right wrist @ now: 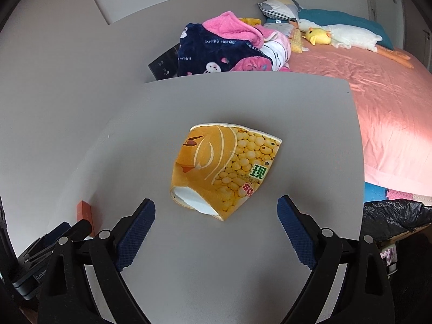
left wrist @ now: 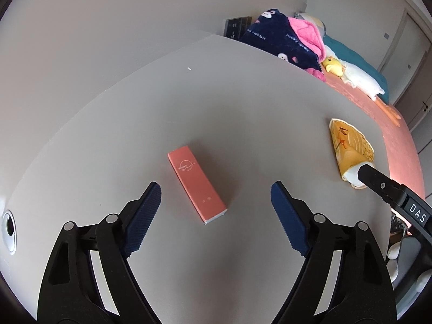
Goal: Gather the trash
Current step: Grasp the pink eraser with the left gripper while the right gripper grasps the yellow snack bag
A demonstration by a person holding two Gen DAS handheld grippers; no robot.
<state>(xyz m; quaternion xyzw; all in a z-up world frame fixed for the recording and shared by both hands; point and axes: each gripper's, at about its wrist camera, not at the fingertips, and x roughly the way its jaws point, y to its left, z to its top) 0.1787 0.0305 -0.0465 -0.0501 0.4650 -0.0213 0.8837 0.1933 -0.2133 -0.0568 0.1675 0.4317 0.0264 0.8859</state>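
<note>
While both of your tools hang above the grey table (left wrist: 243, 94), each has its own piece of trash lined up ahead of it, which looks like a plan to take two at once. Your left gripper (left wrist: 216, 202) stands wide with nothing between its pads; the pink box (left wrist: 195, 186) lies flat just ahead of the gap, nearer the left-hand pad, its long side angled across your line of approach, so a roll of the wrist should let the pads meet its narrow sides. Your right gripper (right wrist: 216, 216) is likewise spread and empty, and the flattened yellow cup (right wrist: 224, 170) lies just beyond its fingertips, centred between them, open mouth turned toward you. Being crushed flat, it will likely need a low pinch. To the right, past the table edge, a black bag (right wrist: 391, 216) probably waits for both.
</note>
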